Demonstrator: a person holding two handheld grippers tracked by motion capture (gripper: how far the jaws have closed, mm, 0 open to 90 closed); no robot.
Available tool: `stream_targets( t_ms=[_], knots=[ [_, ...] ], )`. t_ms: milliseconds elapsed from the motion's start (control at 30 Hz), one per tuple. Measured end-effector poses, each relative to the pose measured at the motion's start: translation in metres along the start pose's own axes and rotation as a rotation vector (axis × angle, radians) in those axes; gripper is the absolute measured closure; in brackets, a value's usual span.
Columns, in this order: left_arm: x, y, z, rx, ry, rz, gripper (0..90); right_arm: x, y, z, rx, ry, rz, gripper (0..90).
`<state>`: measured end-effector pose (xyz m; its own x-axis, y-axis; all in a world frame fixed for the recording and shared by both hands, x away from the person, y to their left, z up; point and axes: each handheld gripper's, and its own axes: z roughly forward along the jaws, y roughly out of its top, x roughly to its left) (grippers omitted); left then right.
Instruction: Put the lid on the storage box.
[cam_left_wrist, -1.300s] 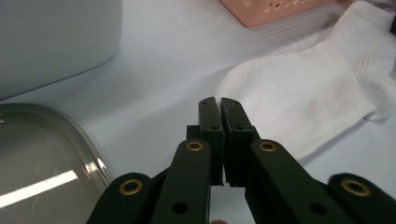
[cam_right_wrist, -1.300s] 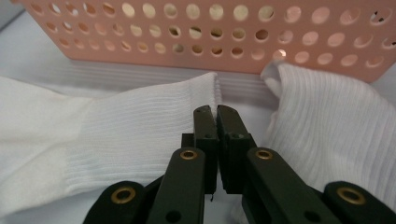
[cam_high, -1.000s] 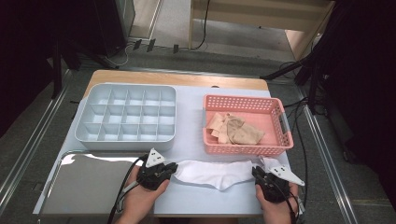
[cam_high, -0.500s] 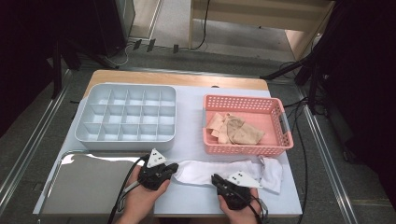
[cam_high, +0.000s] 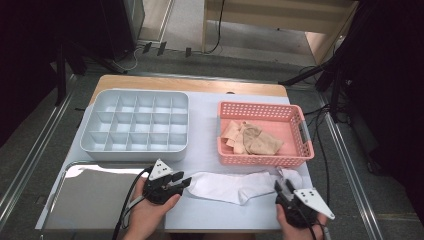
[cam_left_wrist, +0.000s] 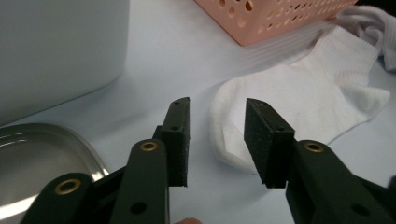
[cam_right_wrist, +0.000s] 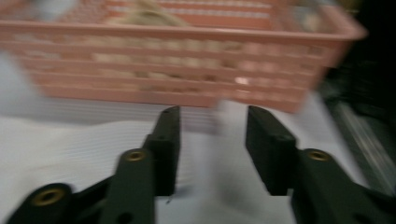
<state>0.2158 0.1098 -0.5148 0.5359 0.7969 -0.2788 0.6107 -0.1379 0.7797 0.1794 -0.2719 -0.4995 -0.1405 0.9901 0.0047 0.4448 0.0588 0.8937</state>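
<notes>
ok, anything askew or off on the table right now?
Nothing spilled or damaged. The white sock lies flat along the front edge, only its right end bunched beside the pink basket. Beige socks sit crumpled inside the basket. Left gripper and right gripper have just been opening, nothing between their jaws.

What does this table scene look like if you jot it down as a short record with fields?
Work in hand: flat white cotton sock lying on the pale table
Left gripper: fingers just opened, sock's end between them, not pinched
Right gripper: fingers just opened, over the sock's other end, nothing clamped
Pink perforated plastic basket: holds beige socks
Grey plastic tray with compartments: empty
Shiny metal tray: near left corner, bare
</notes>
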Motion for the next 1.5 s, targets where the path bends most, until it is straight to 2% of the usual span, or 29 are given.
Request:
stream_targets(
  t_ms=[33,67,100,133,200,333,367,400,533,567,600,633,667,767,800,833,867,900,933,1000,1067,1100,1167,1200,1300,1367,1400,1467,1500],
  knots=[
    [0.001,0.0,-0.002,-0.008,-0.006,-0.01,60.4,-0.008,-0.001,0.003,0.011,-0.064,0.014,49.6],
    [0.002,0.0,-0.004,-0.015,-0.012,-0.02,59.7,-0.015,-0.003,0.006,0.027,-0.06,0.047,48.8],
    [0.002,0.0,-0.004,-0.015,-0.012,-0.02,59.5,-0.015,-0.003,0.006,0.027,-0.06,0.047,48.8],
    [0.003,-0.001,-0.006,-0.02,-0.017,-0.029,59.5,-0.02,-0.005,0.011,0.055,-0.024,0.073,46.2],
    [0.004,-0.002,-0.008,-0.023,-0.025,-0.031,59.5,-0.021,-0.012,0.025,0.145,-0.052,0.065,45.9],
    [0.007,-0.005,-0.012,-0.029,-0.026,-0.042,60.0,-0.018,-0.015,0.029,0.169,-0.142,-0.004,71.0],
    [0.007,-0.005,-0.013,-0.032,-0.029,-0.046,60.0,-0.018,-0.015,0.029,0.169,-0.142,-0.004,71.0],
    [0.008,-0.006,-0.014,-0.037,-0.031,-0.05,60.4,-0.02,-0.013,0.029,0.178,-0.129,-0.024,79.7],
    [0.007,-0.007,-0.016,-0.041,-0.036,-0.045,60.8,-0.026,-0.007,0.022,0.131,-0.097,-0.003,81.3],
    [0.006,-0.007,-0.017,-0.042,-0.04,-0.041,60.8,-0.021,0.001,0.009,0.065,-0.053,0.004,81.2],
    [0.006,-0.007,-0.017,-0.042,-0.04,-0.041,60.9,-0.021,0.001,0.009,0.065,-0.053,0.004,81.2],
    [0.006,-0.007,-0.018,-0.046,-0.041,-0.043,60.9,-0.015,0.005,0.003,0.033,-0.022,-0.002,81.2],
    [0.006,-0.007,-0.018,-0.053,-0.046,-0.048,61.1,0.002,0.012,-0.007,-0.017,0.029,-0.034,81.2],
    [0.004,-0.007,-0.019,-0.058,-0.049,-0.045,61.3,0.025,0.019,-0.015,-0.06,0.13,-0.058,81.1],
    [0.004,-0.007,-0.019,-0.058,-0.049,-0.045,61.3,0.025,0.019,-0.015,-0.06,0.13,-0.058,81.1],
    [0.002,-0.007,-0.019,-0.059,-0.058,-0.039,61.4,0.047,0.022,-0.017,-0.073,0.217,-0.083,81.0],
    [0.002,-0.007,-0.019,-0.062,-0.062,-0.04,61.5,0.056,0.023,-0.016,-0.078,0.256,-0.083,81.0],
    [0.002,-0.007,-0.019,-0.062,-0.062,-0.04,61.6,0.056,0.023,-0.016,-0.078,0.256,-0.083,81.0],
    [0.001,-0.007,-0.02,-0.062,-0.066,-0.04,61.6,0.073,0.023,-0.016,-0.07,0.341,-0.077,81.0],
    [0.001,-0.007,-0.021,-0.066,-0.076,-0.036,61.7,0.087,0.023,-0.015,-0.065,0.399,-0.072,81.0],
    [-0.001,-0.007,-0.021,-0.067,-0.094,-0.032,61.6,0.095,0.023,-0.015,-0.052,0.465,-0.036,81.0],
    [-0.003,-0.007,-0.02,-0.073,-0.125,-0.024,61.5,0.1,0.023,-0.016,-0.049,0.499,-0.011,81.0],
    [-0.004,-0.007,-0.02,-0.072,-0.132,-0.015,61.1,0.103,0.023,-0.016,-0.042,0.515,-0.004,80.9],
    [-0.008,-0.008,-0.018,-0.073,-0.173,-0.008,60.7,0.109,0.02,-0.012,-0.012,0.564,0.029,80.9],
    [-0.012,-0.01,-0.014,-0.055,-0.178,0.008,60.4,0.114,0.009,0.003,0.057,0.53,0.021,79.7],
    [-0.012,-0.011,-0.014,-0.051,-0.177,0.007,60.4,0.112,-0.001,0.017,0.092,0.481,0.033,73.4],
    [-0.013,-0.011,-0.014,-0.047,-0.172,0.007,60.4,0.112,-0.001,0.017,0.092,0.481,0.033,73.4],
    [-0.012,-0.011,-0.014,-0.045,-0.159,0.001,60.6,0.102,-0.009,0.028,0.045,0.452,0.047,55.9],
    [-0.012,-0.011,-0.014,-0.045,-0.159,0.001,60.6,0.102,-0.009,0.028,0.045,0.452,0.047,55.9]
  ],
)
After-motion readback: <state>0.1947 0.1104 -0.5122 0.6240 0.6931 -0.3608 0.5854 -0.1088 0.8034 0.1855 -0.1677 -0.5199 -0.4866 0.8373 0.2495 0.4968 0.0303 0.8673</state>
